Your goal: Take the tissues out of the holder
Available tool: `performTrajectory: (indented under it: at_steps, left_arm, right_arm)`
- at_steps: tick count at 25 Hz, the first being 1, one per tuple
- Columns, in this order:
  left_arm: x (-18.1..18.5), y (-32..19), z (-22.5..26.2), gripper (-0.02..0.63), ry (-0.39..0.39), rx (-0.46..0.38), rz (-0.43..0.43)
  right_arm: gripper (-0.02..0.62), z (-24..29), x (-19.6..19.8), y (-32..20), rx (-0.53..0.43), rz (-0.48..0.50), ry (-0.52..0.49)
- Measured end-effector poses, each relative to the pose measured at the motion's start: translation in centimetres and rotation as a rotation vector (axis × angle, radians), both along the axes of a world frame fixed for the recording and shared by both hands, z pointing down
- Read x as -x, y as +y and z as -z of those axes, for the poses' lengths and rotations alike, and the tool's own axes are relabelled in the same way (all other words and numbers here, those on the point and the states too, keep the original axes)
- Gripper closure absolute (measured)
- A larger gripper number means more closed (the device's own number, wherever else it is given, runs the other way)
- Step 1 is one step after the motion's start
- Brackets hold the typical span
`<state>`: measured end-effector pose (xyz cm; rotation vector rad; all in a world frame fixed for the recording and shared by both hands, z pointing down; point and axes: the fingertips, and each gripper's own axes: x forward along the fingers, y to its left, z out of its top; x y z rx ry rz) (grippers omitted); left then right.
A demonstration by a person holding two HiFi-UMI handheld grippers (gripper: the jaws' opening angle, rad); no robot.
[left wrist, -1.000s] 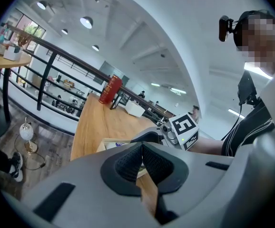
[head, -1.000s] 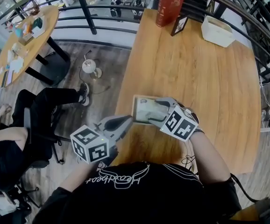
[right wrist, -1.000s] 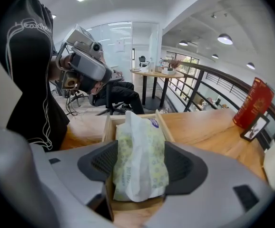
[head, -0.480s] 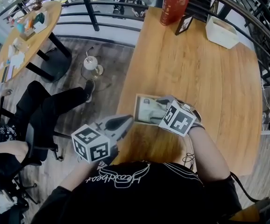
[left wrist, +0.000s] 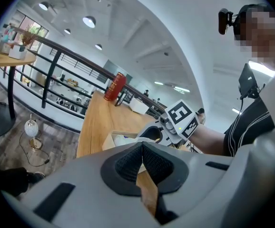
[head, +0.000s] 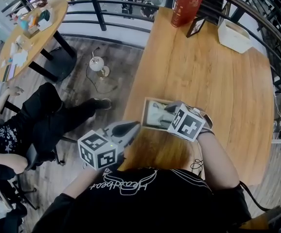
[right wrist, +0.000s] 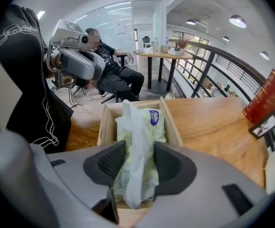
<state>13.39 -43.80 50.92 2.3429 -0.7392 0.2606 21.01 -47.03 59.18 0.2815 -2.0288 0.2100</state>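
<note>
Two tongs: right tongs (right wrist: 140,163), jaws just closing, straddle the tissues (right wrist: 149,127) inside the holder (right wrist: 104,127) on the worktop (right wrist: 213,122), not yet pinching; left tongs (left wrist: 142,163) closed, empty. Unsteadied, the holder could lift too.

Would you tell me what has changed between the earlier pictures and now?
The right gripper jaws have just been closing around the white tissue standing up from the tissue pack, without pinching it yet. The seated person in the background has shifted their legs. The left gripper, shut, the wooden holder and the pack kept their places.
</note>
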Motion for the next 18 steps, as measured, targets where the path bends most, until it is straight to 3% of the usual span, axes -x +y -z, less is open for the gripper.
performTrajectory:
  at_steps: [7, 18]
  left_arm:
    - [0.08, 0.29, -0.2, 0.592, -0.011, -0.015, -0.009]
    - [0.64, 0.13, -0.73, 0.592, -0.008, 0.0, -0.007]
  right_arm:
    - [0.463, 0.16, 0.04, 0.53, -0.012, 0.032, 0.015]
    - [0.502, 0.55, 0.11, 0.28, -0.045, -0.009, -0.023]
